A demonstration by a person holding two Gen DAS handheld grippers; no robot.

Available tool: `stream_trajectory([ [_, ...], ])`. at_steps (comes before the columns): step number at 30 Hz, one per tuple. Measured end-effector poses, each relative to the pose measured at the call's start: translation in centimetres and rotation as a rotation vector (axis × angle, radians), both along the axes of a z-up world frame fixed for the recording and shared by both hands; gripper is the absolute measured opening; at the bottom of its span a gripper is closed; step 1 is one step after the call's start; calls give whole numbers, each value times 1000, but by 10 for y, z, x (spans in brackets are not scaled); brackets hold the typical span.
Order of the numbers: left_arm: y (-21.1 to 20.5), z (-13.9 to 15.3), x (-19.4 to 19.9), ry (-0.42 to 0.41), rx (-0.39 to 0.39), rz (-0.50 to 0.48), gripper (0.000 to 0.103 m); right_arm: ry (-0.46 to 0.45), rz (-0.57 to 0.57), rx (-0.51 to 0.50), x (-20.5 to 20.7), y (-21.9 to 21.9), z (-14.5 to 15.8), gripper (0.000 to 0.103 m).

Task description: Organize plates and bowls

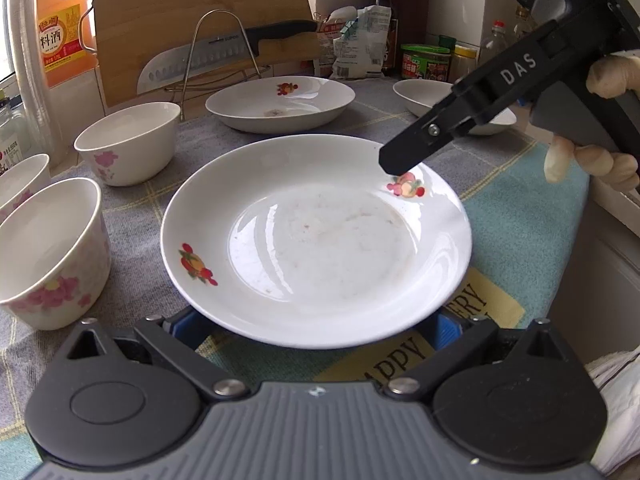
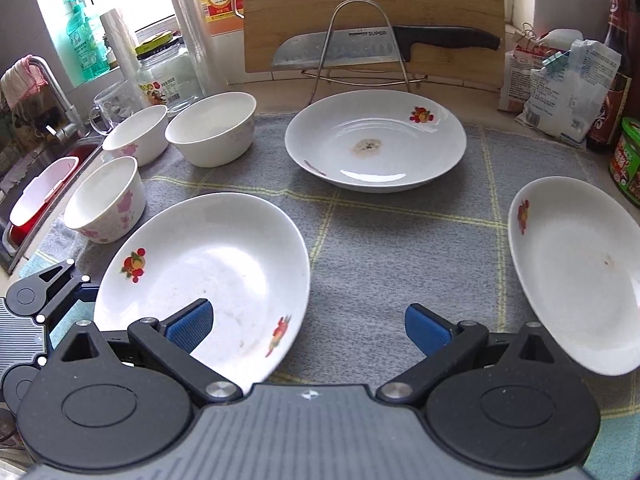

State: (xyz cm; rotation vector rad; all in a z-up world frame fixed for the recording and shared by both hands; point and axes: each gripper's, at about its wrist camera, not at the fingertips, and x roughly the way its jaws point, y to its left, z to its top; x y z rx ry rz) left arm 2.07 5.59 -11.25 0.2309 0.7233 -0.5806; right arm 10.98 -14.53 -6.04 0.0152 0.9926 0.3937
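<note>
Three white plates with fruit decals lie on a grey checked cloth (image 2: 380, 248). The near plate (image 1: 316, 240) sits just ahead of my left gripper (image 1: 316, 326), whose blue pads are wide apart under its near rim. It also shows in the right wrist view (image 2: 204, 276). My right gripper (image 2: 308, 330) is open and empty, its left pad over that plate's edge; it shows in the left wrist view (image 1: 400, 160) above the rim. A second plate (image 2: 376, 140) lies at the back, a third plate (image 2: 576, 272) at right. Three white bowls with pink flowers (image 2: 106, 200) (image 2: 212, 128) (image 2: 136, 134) stand at left.
A metal rack (image 2: 360, 40) holds a large knife (image 2: 380, 46) against a wooden cutting board (image 2: 372, 12) at the back. Bottles, jars and bags (image 2: 568, 80) line the back and right. A sink with a red tub (image 2: 36, 196) and a tap is at far left.
</note>
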Motion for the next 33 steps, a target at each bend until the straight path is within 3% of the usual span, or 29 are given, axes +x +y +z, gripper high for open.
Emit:
stream_trajectory([
  [16,-4,1,1,12,16,21,103,137,221,69,45,33,-26,103],
  [33,-2,0,7,22,25,-22,103,295,270,69,81,42,-24,103],
])
